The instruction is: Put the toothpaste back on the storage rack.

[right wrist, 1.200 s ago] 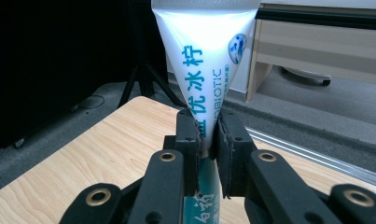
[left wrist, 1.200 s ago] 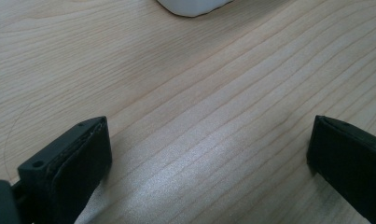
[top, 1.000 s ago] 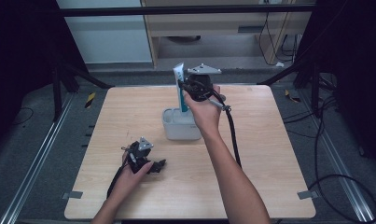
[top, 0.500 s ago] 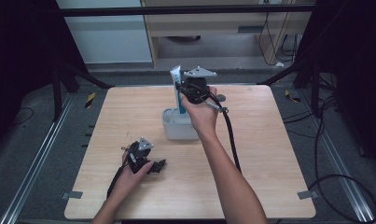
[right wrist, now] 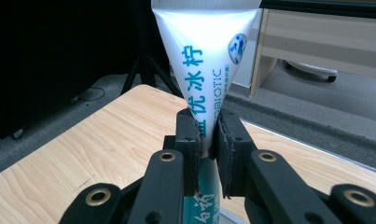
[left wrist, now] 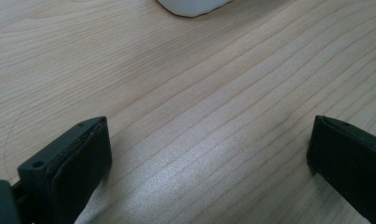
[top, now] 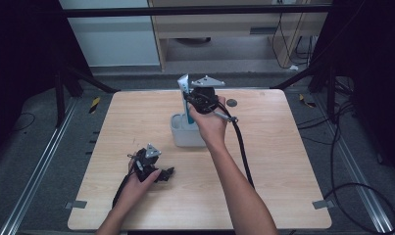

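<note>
raised since a second ago, the right gripper (top: 189,100) pinches the tube (right wrist: 206,56) above the white bin (top: 185,131); left gripper (top: 166,173) fingers wide on the bench (top: 283,161).

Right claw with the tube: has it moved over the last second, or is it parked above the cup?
Yes. The right claw and its toothpaste tube have risen slightly against the white cup, whose place on the table is unchanged.

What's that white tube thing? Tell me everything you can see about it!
The tube looks like soft, shiny white plastic with blue Chinese writing, the letters "OBIOTIC" and a small round blue picture. Its flat crimped end points up, and lower down it turns teal. It stands about upright, its lower end in the pale container on the table. The right gripper is shut on its middle.
</note>
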